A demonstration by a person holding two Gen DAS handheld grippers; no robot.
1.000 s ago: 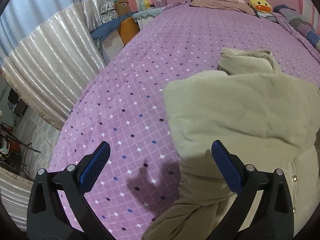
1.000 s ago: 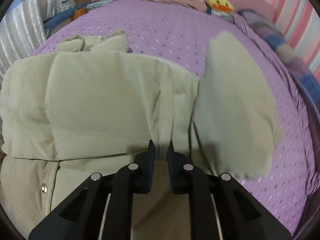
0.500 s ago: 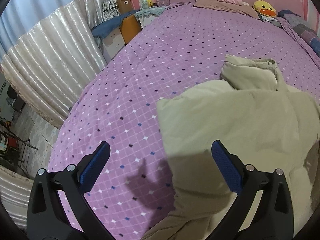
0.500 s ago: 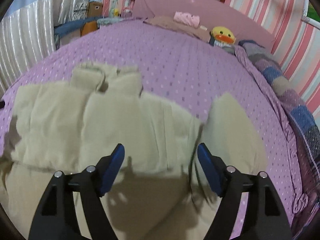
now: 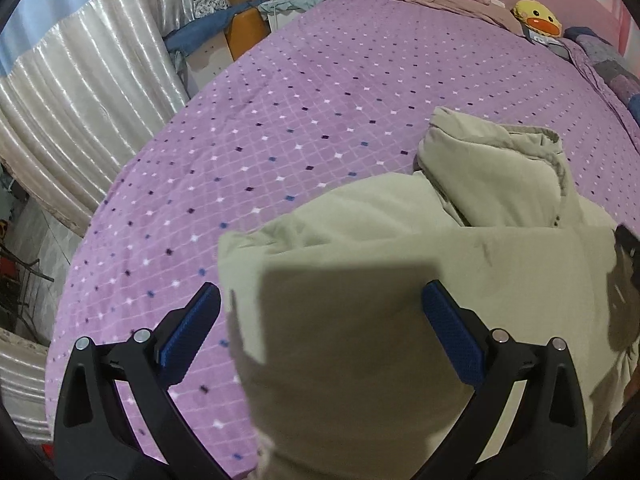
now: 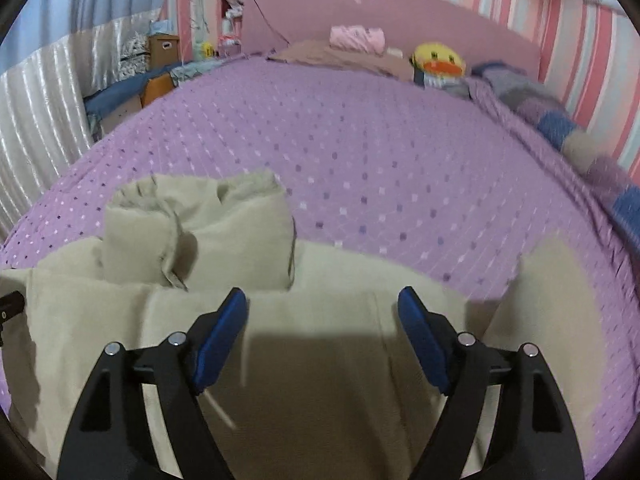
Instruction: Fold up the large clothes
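A beige padded jacket [image 5: 400, 272] lies on the purple diamond-print bedspread [image 5: 300, 100], its left side folded over the body and its collar [image 5: 492, 168] bunched at the far end. My left gripper [image 5: 320, 294] hangs open over the folded left edge, blue pads wide apart, gripping nothing. In the right wrist view the jacket [image 6: 320, 380] fills the near part, with one sleeve [image 6: 560, 320] spread out to the right. My right gripper [image 6: 323, 296] hovers above the jacket's middle with its jaws opening; only the cloth below shows between them, untouched.
A yellow duck plush [image 6: 438, 60], a pink folded item [image 6: 356, 36] and a brown pillow sit at the headboard. A patchwork blanket [image 6: 580, 140] runs along the right side. Silvery curtains [image 5: 80, 80] and boxes stand beyond the bed's left edge.
My right gripper let go of the jacket fabric, opened wide and drew back and up. My left gripper moved right, from over the bedspread to over the jacket's folded edge.
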